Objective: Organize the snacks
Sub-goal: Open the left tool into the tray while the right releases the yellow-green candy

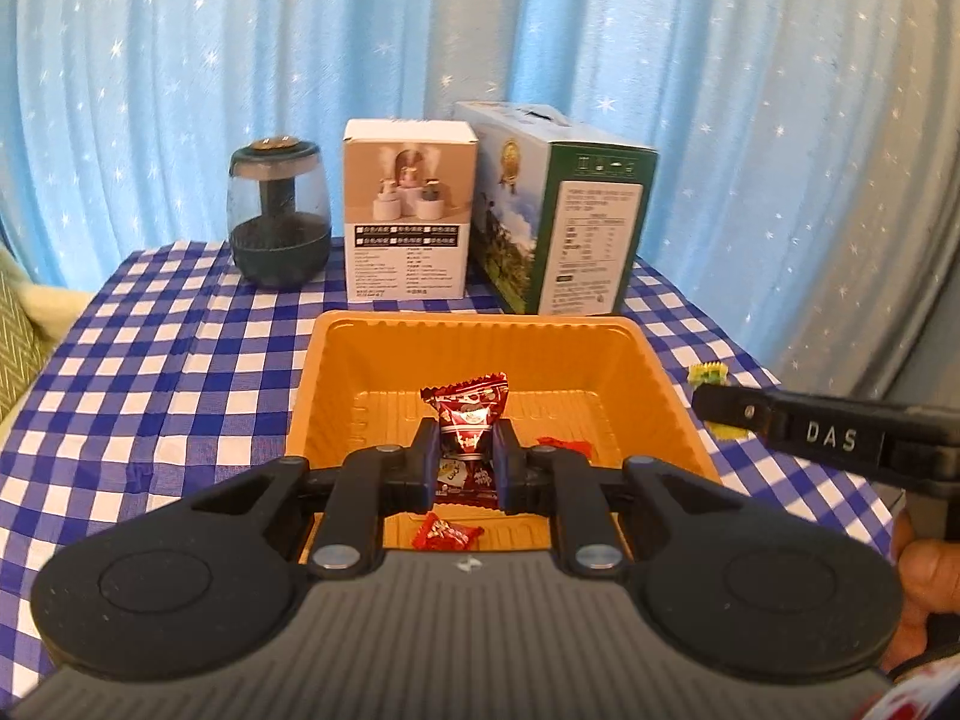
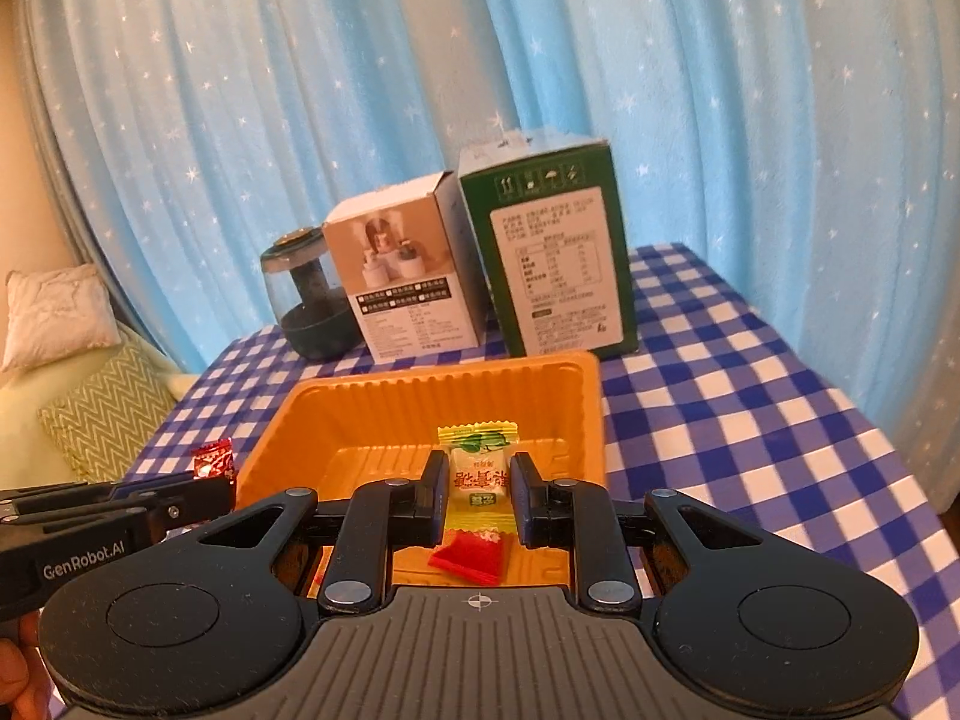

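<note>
Over the orange tray (image 1: 480,354) on the checked desk (image 1: 180,360) you hold both tools, and each one carries a snack. Your left tool (image 1: 467,461) is clenched on a dark red wrapped candy (image 1: 468,414), which hangs above the middle of the tray. Your right tool (image 2: 478,495) is clenched on a yellow and green wrapped candy (image 2: 477,462), also above the tray floor.

Two small red candies (image 1: 447,534) already lie inside the tray, so part of the work seems done. What remains, as I judge it, is to let these two candies go into the tray. On the visible part of the desk I see no other loose snack, but the near side is hidden by the tools, so I cannot say that nothing more waits there.
</note>
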{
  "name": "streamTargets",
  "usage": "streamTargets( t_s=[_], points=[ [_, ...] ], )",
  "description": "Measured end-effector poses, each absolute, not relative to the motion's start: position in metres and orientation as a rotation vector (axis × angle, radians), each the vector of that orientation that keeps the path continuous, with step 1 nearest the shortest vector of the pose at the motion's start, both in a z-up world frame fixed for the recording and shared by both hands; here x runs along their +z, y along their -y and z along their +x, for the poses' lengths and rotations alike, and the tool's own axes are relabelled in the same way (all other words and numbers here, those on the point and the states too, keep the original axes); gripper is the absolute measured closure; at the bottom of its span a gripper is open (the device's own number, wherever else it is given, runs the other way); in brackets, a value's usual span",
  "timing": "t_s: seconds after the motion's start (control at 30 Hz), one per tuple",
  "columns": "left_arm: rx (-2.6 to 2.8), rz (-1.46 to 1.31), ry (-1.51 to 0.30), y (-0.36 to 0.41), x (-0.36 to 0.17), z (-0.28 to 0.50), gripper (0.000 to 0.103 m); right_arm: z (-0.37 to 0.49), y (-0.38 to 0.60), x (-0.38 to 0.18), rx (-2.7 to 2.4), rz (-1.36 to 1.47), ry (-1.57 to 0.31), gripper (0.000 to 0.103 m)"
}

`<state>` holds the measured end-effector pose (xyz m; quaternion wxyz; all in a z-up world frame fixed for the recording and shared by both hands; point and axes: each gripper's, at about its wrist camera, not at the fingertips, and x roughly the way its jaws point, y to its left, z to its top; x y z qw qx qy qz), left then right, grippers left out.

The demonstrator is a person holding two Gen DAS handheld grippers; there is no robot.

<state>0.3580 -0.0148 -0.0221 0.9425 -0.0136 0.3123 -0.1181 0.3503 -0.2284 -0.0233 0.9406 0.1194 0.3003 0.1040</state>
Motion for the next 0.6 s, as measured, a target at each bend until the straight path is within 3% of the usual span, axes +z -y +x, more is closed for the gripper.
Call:
streamTargets(
  t_s=[0.53,0.57,0.6],
  points=[
    [-0.234,-0.031,-0.7,0.011,-0.056,0.395,0.085,0.383,0.212,-0.051,0.229,0.242,-0.694,0.081],
    [-0.227,-0.034,-0.696,0.01,-0.057,0.396,0.081,0.383,0.212,-0.052,0.23,0.243,-0.696,0.081],
    [-0.218,-0.04,-0.692,0.008,-0.057,0.397,0.069,0.383,0.212,-0.052,0.23,0.244,-0.699,0.081]
  ],
)
